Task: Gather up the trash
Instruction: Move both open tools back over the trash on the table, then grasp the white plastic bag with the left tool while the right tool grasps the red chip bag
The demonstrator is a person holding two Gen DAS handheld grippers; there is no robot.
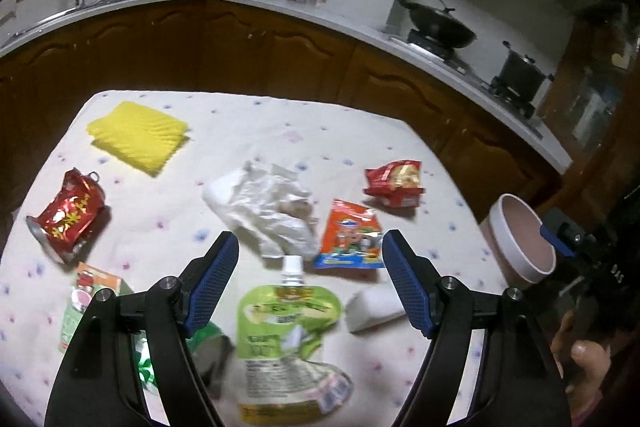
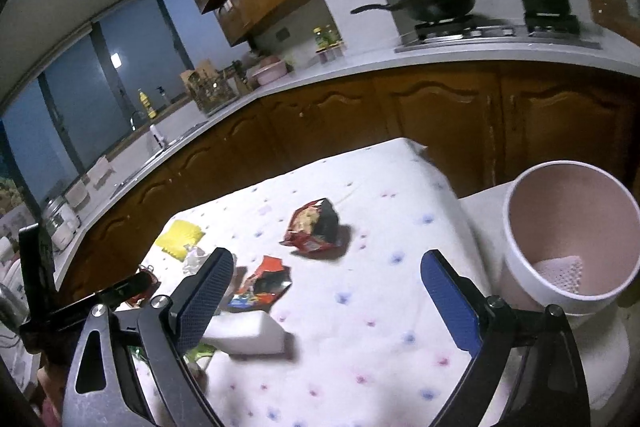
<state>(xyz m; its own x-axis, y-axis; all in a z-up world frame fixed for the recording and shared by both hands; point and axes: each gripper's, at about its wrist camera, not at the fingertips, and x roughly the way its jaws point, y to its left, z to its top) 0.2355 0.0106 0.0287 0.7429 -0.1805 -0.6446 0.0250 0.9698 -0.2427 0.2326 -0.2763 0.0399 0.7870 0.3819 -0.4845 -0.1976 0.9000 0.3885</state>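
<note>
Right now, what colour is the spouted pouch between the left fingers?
Light green with a white cap, the spouted pouch shows best in the left wrist view.

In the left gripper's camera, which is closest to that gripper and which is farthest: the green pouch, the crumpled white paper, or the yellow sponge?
From the left gripper:
1. Green pouch, lying right between its fingers.
2. Crumpled white paper, just past the fingertips, mid-table.
3. Yellow sponge, at the far left corner.

No text is legible enough to transcribe. The crushed red can (image 1: 68, 215) at the left of the bench carries gold characters, blurred beyond reading. The green spouted pouch (image 1: 286, 339) near the camera and the orange snack packet (image 1: 349, 235) show printed labels, unreadable.
</note>
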